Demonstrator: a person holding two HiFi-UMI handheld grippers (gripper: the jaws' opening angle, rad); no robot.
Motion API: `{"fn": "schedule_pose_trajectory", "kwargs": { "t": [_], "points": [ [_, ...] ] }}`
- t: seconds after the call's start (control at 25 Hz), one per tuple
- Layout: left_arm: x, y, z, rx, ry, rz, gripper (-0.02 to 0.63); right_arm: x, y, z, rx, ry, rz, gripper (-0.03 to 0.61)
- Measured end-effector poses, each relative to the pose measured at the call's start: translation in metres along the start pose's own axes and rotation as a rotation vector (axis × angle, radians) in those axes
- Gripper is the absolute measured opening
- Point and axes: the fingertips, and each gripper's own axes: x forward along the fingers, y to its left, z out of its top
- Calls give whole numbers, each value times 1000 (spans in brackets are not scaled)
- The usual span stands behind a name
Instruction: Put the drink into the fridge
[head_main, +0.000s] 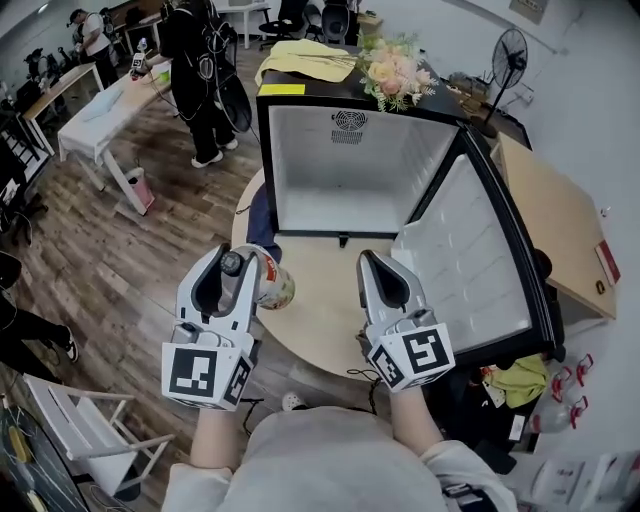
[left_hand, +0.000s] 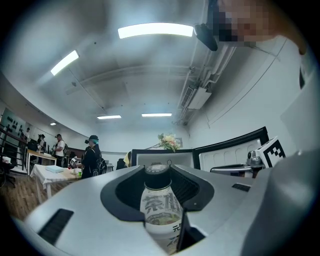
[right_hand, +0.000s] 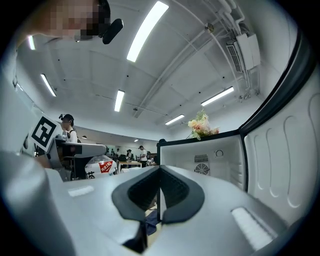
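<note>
My left gripper (head_main: 238, 262) is shut on the drink (head_main: 272, 286), a pale bottle with a dark cap and a printed label, held tilted over the left edge of the round wooden table (head_main: 320, 300). In the left gripper view the bottle (left_hand: 160, 212) stands between the jaws of that gripper (left_hand: 157, 173), cap up. The fridge (head_main: 345, 165) is just ahead, white and bare inside, its door (head_main: 470, 265) swung wide to the right. My right gripper (head_main: 369, 259) is shut with nothing in it, in front of the fridge's sill. The right gripper view has the fridge (right_hand: 200, 160) past the meeting jaws of the right gripper (right_hand: 159, 173).
Flowers (head_main: 393, 72) and a yellow cloth (head_main: 305, 58) lie on top of the fridge. A person in black (head_main: 200, 70) stands at a white table (head_main: 110, 105) to the back left. A fan (head_main: 508, 55) and a tan board (head_main: 555, 225) are on the right, a white chair (head_main: 85, 425) at the lower left.
</note>
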Motion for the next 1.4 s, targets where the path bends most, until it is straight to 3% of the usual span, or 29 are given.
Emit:
{"fn": "schedule_pose_trajectory", "kwargs": {
  "t": [0.52, 1.08, 1.4],
  "points": [
    [52, 21, -25, -24, 28, -98, 156, 21, -21, -15, -36, 38, -112, 9],
    [148, 14, -49, 14, 68, -112, 157, 81, -87, -25, -31, 31, -117, 9],
    [212, 11, -78, 18, 123, -121, 156, 102, -117, -51, 13, 73, -132, 10]
  ]
}}
